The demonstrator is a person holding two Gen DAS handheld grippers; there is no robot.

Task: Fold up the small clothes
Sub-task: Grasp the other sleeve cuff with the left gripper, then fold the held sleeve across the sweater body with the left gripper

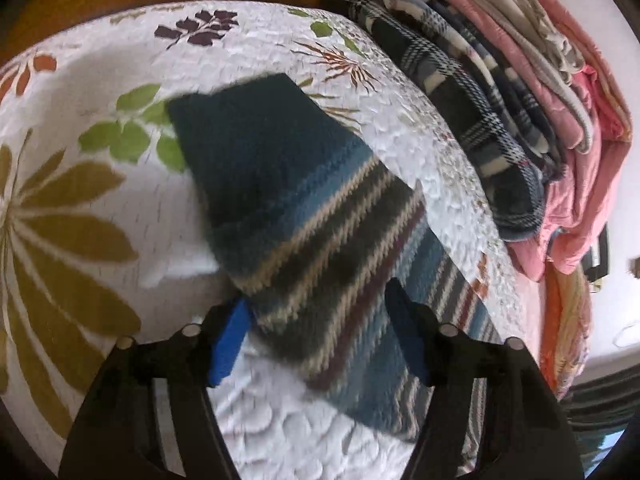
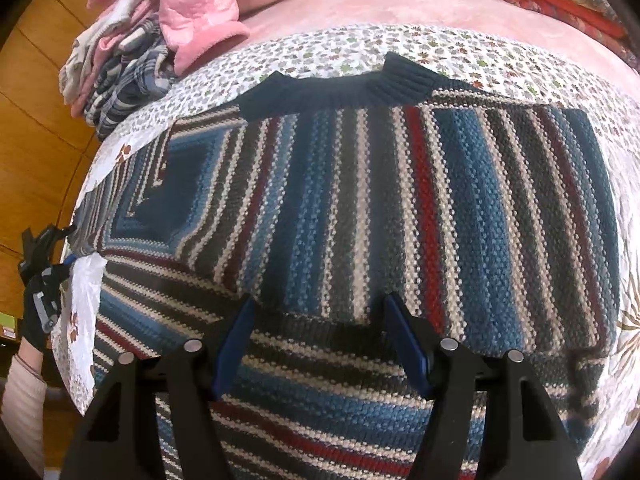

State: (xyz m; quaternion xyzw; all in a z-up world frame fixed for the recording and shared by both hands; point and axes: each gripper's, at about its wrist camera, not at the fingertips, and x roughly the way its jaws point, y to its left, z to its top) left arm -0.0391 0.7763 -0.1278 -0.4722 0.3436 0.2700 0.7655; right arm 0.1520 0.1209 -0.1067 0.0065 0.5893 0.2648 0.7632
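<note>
While both sets of jaws stand spread, the right gripper hovers over the striped sweater lying flat on the floral quilt. Left gripper straddles a folded sleeve, gripping nothing. Beyond, stacked clothes.

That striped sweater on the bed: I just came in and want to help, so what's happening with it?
A person with a gripper in each hand is folding the striped sweater on the floral bedspread. Both sleeves look folded in over the body. The left gripper is open around a sleeve cuff, not clamped. The right gripper hovers open over the sweater's lower part. A pile of clothes sits at the bedspread's edge.
</note>
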